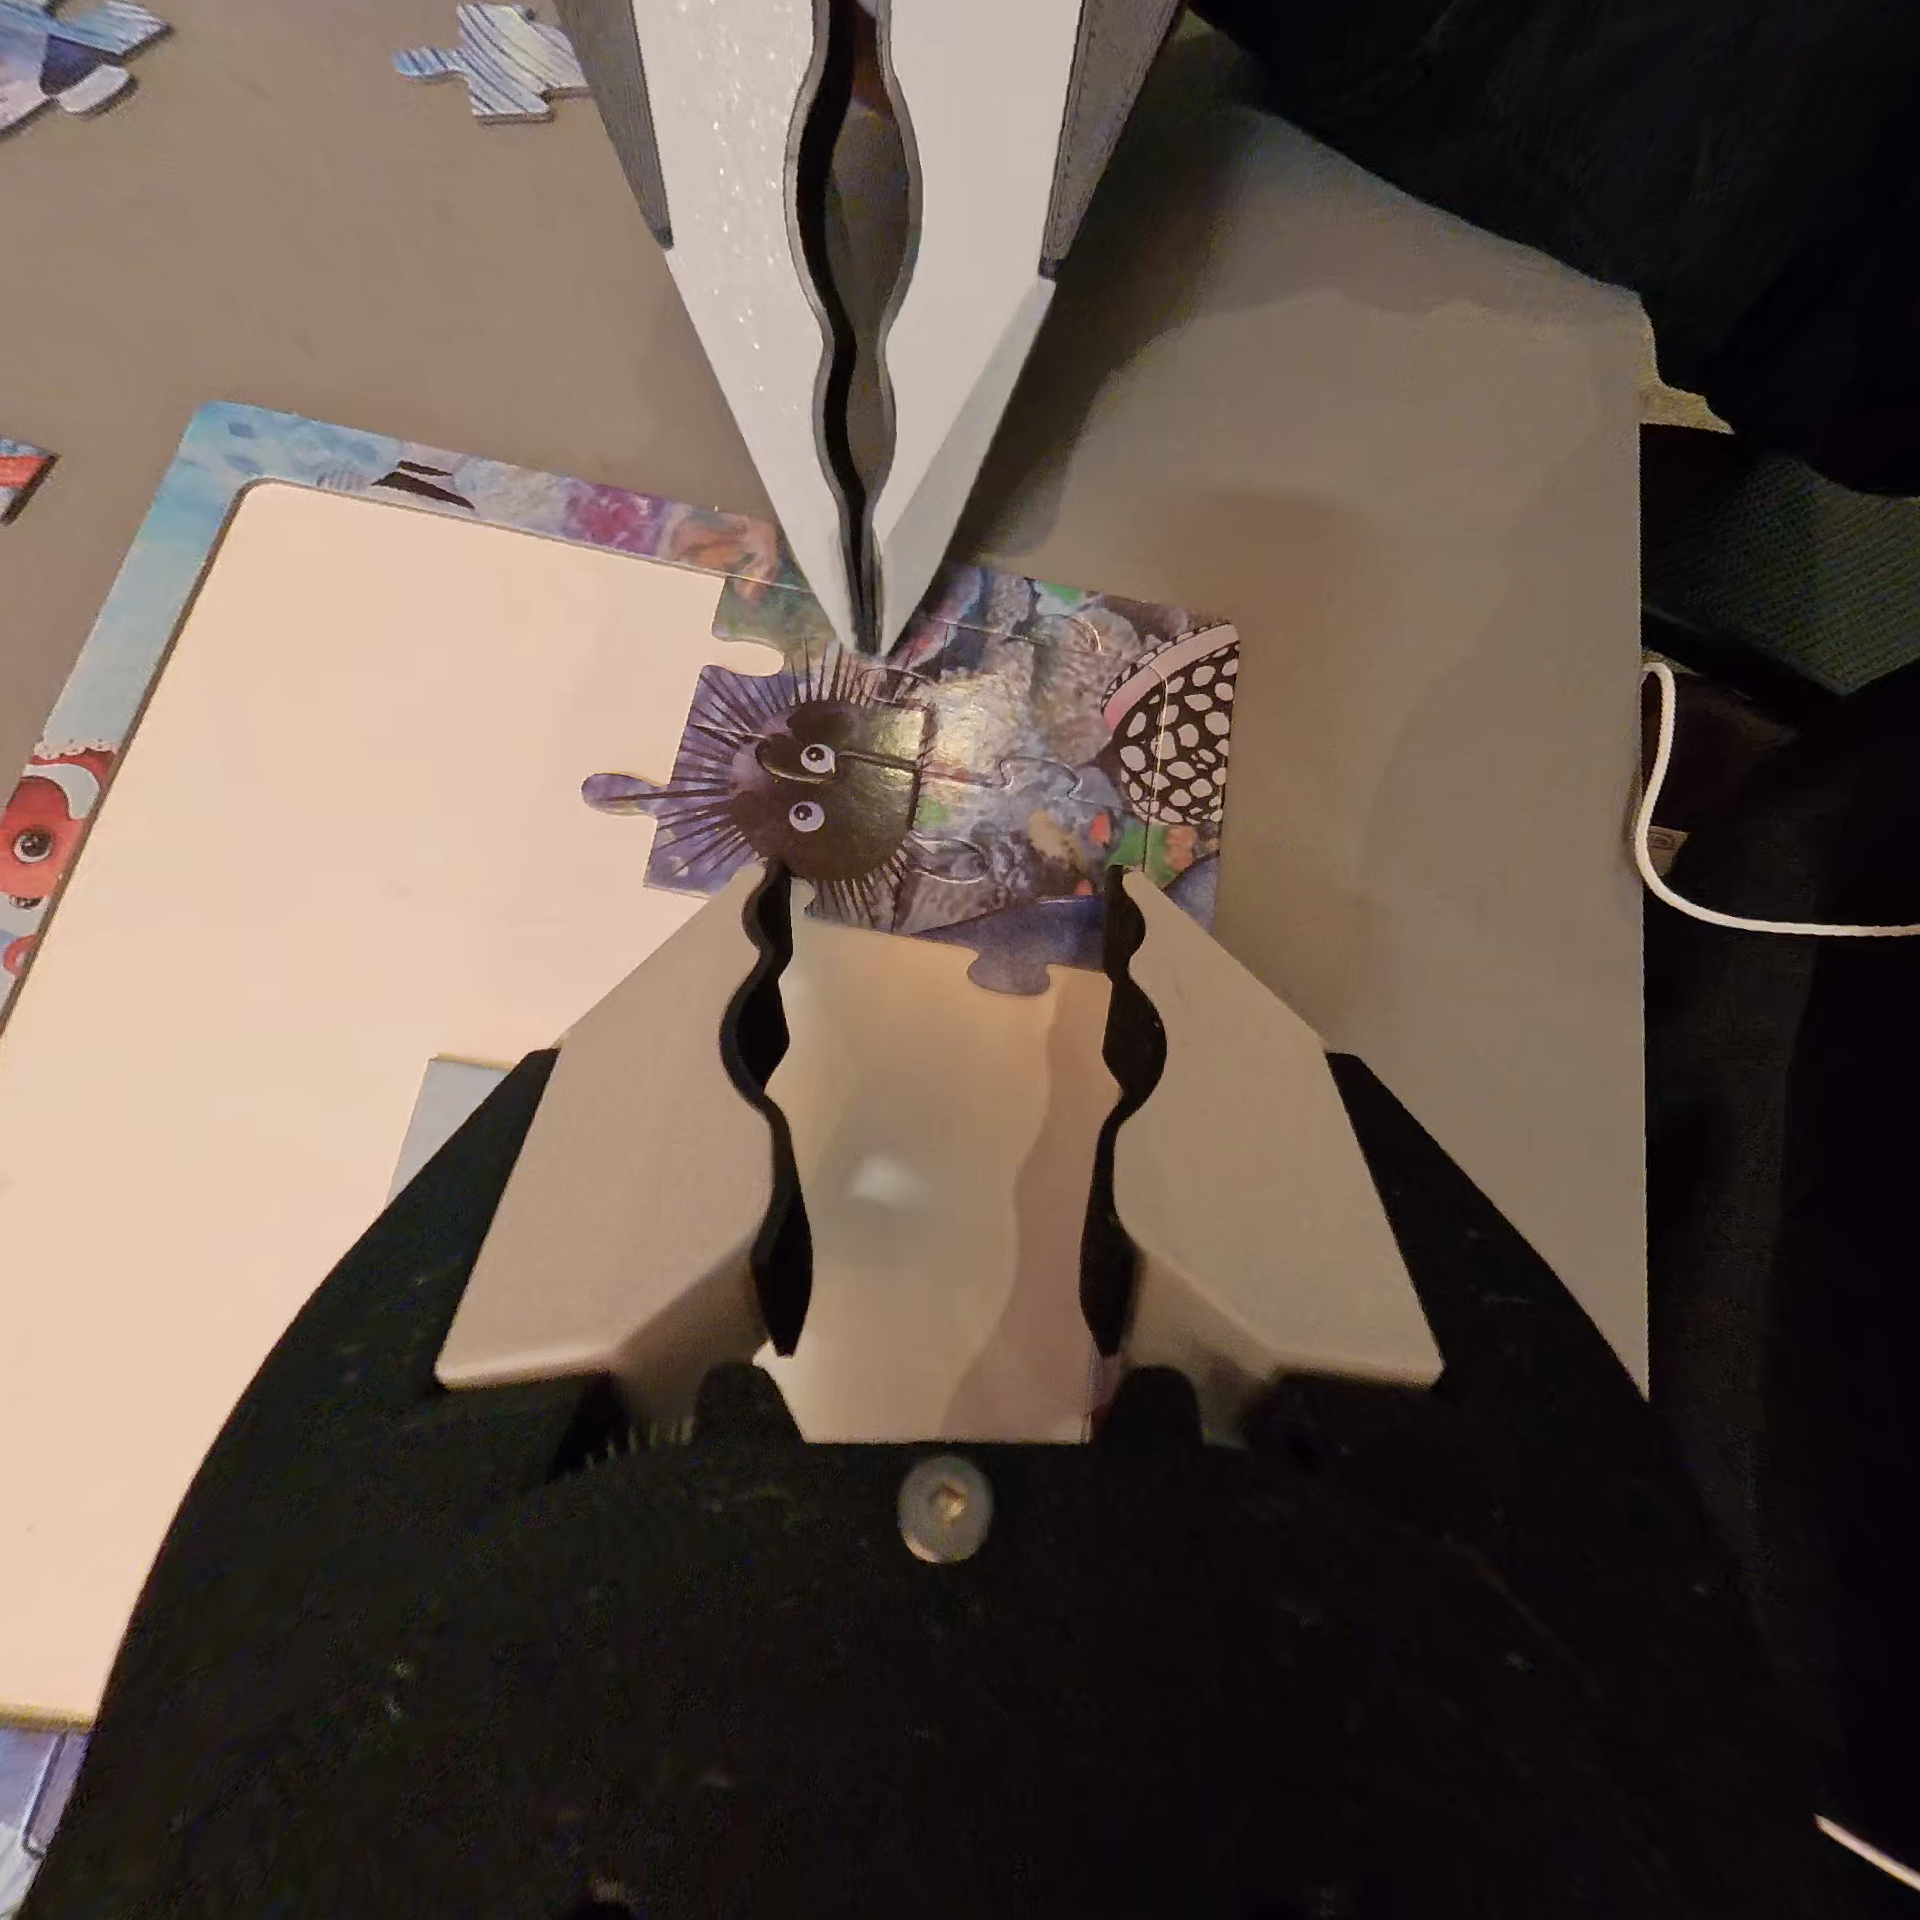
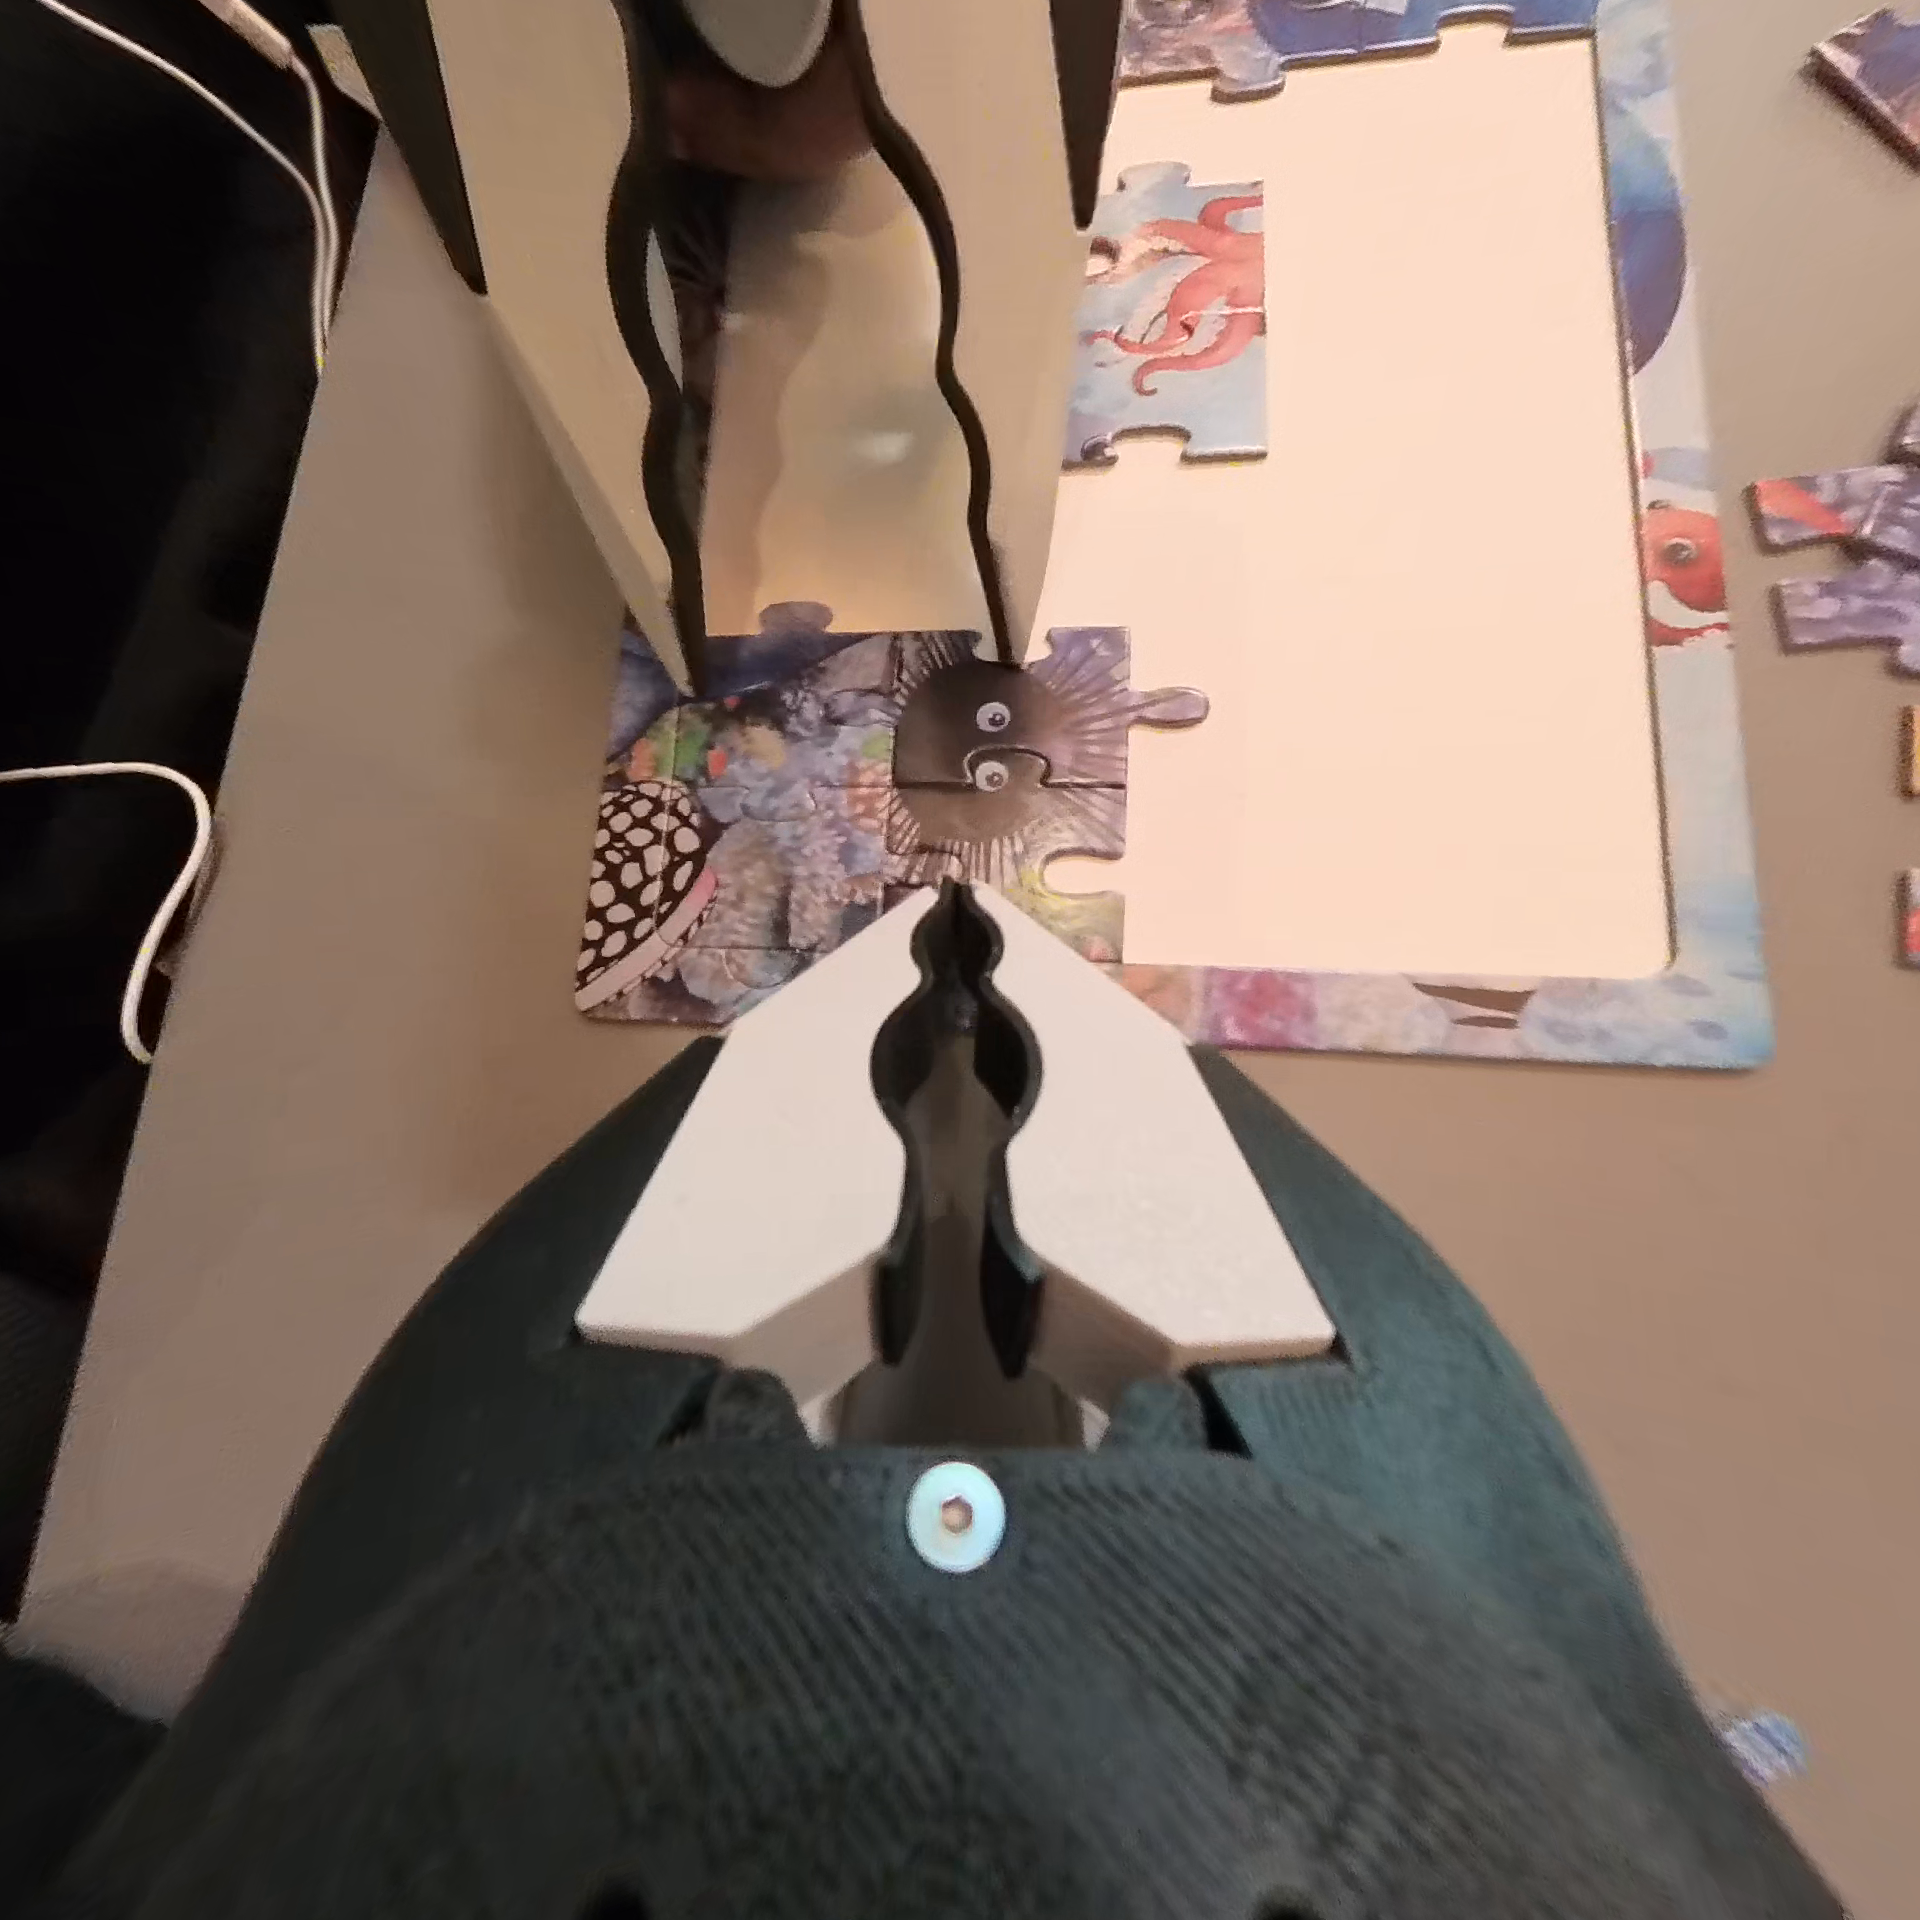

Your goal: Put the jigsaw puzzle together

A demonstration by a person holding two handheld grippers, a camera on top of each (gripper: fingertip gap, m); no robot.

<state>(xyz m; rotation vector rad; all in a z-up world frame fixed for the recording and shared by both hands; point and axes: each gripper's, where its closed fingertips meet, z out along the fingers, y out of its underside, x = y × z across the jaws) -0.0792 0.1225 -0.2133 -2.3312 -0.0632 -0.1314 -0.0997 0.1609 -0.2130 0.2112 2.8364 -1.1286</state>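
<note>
A grey table (image 2: 312, 1091) was seen to carry the puzzle tray (image 2: 1704, 831), a picture-bordered frame whose pale inner bed (image 2: 1351, 675) was mostly bare. In the right wrist view, a cluster of joined pieces (image 2: 862, 810) was lodged in the tray's near left corner, a second joined patch with a pink octopus (image 2: 1184, 312) sat farther along the left side, and loose pieces (image 2: 1839, 561) were scattered on the table to the right.

The corner cluster was being worked on from both sides. The left gripper (image 1: 940, 883) was spread wide, its fingertips set on the cluster's edge with nothing held between them. The right gripper (image 2: 961, 894) was clenched to a point, holding nothing, and its tip was pressed on the piece next to the black urchin (image 2: 977, 758).

A seam through the urchin looked slightly raised, so the pieces were judged not fully seated. Pressing should be done straight down, with the spread fingers kept steady as a brace, so that the cluster is flattened rather than slid out of its corner.
</note>
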